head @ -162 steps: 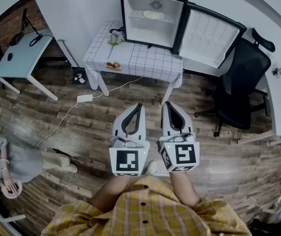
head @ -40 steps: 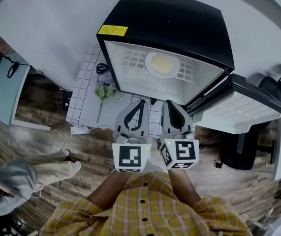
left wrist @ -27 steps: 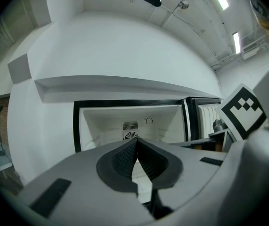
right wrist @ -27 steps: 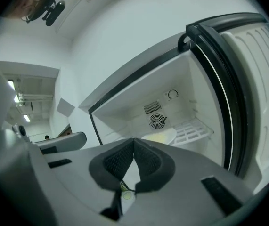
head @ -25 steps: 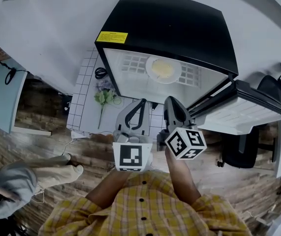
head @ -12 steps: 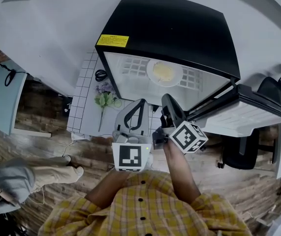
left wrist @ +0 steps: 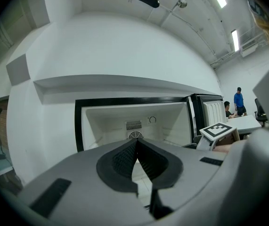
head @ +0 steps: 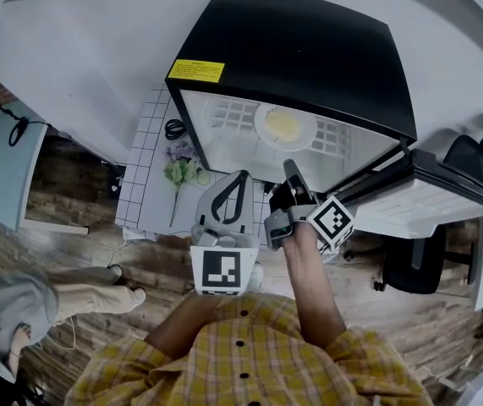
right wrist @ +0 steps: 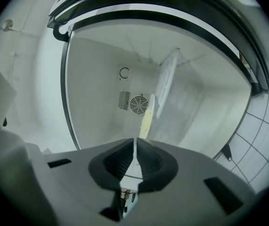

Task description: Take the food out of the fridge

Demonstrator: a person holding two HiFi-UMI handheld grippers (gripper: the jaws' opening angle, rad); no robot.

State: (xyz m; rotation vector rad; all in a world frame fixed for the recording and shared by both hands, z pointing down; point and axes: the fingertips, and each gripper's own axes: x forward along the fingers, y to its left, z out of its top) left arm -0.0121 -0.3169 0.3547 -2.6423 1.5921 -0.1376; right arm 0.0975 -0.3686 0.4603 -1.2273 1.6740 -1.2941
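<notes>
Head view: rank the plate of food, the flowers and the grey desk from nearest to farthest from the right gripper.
1. Plate of food, on the fridge shelf just ahead of the right gripper.
2. Flowers, on the grid-patterned table, to its left.
3. Grey desk, at the far left edge.

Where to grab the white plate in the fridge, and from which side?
Probably the near rim of the round white plate, coming in through the open front of the black fridge. It lies flat on the white wire shelf with yellow food in the middle, so only the thin edge is free: one jaw above, one below. The right gripper is shut.
</notes>
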